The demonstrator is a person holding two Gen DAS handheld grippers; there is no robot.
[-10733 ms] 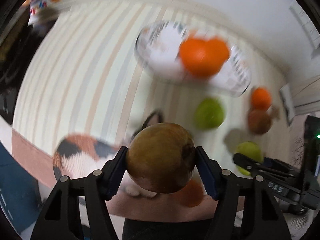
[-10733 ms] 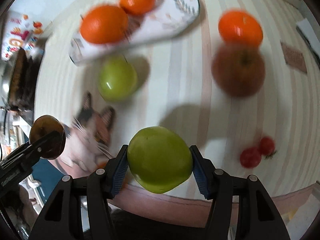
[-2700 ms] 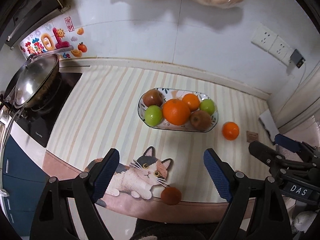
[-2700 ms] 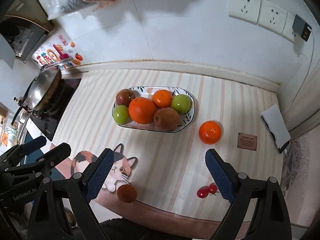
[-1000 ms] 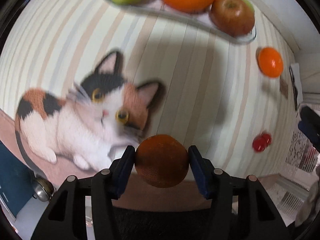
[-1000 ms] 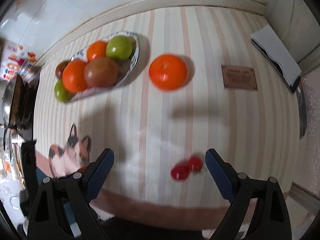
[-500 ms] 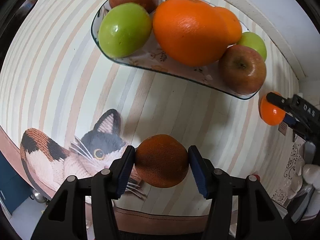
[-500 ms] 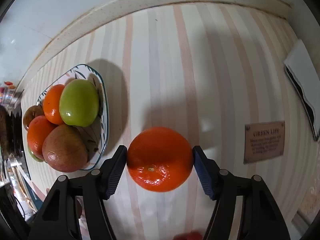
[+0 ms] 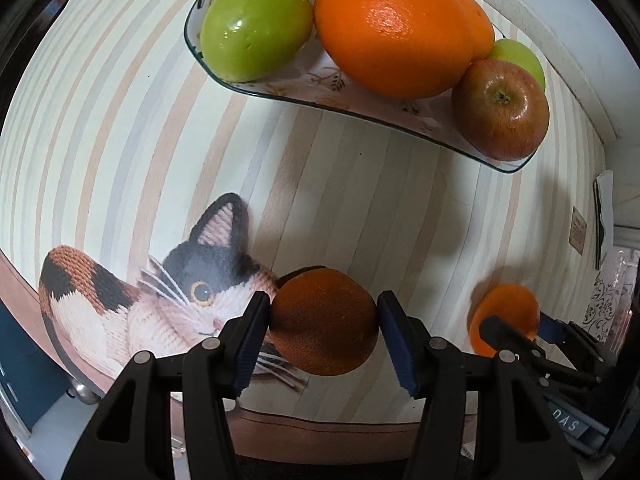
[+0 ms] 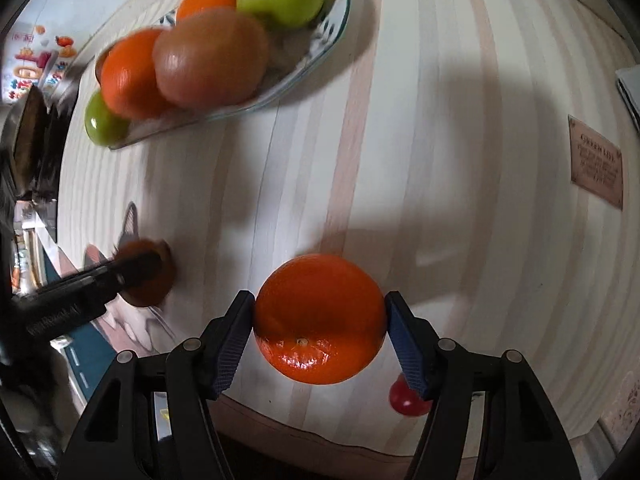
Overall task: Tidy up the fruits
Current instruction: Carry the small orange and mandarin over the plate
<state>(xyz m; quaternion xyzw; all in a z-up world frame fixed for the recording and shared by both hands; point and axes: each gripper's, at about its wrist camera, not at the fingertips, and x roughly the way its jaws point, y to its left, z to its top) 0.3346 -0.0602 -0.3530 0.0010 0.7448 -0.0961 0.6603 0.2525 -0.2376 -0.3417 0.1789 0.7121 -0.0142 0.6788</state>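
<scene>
My left gripper [image 9: 324,324] is shut on a dark orange mandarin [image 9: 324,326], held above the striped mat in front of the fruit plate [image 9: 360,110]. The plate holds a green apple [image 9: 256,26], a large orange [image 9: 394,28], a red apple [image 9: 500,110] and more fruit behind. My right gripper [image 10: 320,330] is shut on a bright orange mandarin [image 10: 320,318], also held above the mat; it shows in the left wrist view [image 9: 504,318]. In the right wrist view the plate [image 10: 320,46] lies far left and the left gripper's mandarin [image 10: 146,276] at left.
A cat picture [image 9: 160,292] is printed on the mat near its front edge. A red cherry tomato [image 10: 406,400] lies near the front edge by my right gripper. A small brown label [image 10: 596,170] and a white object [image 10: 630,90] sit at the right.
Both grippers have lifted and pulled back with their mandarins. The left one has moved closer to the plate. The right one has drawn away from the plate toward the mat's front.
</scene>
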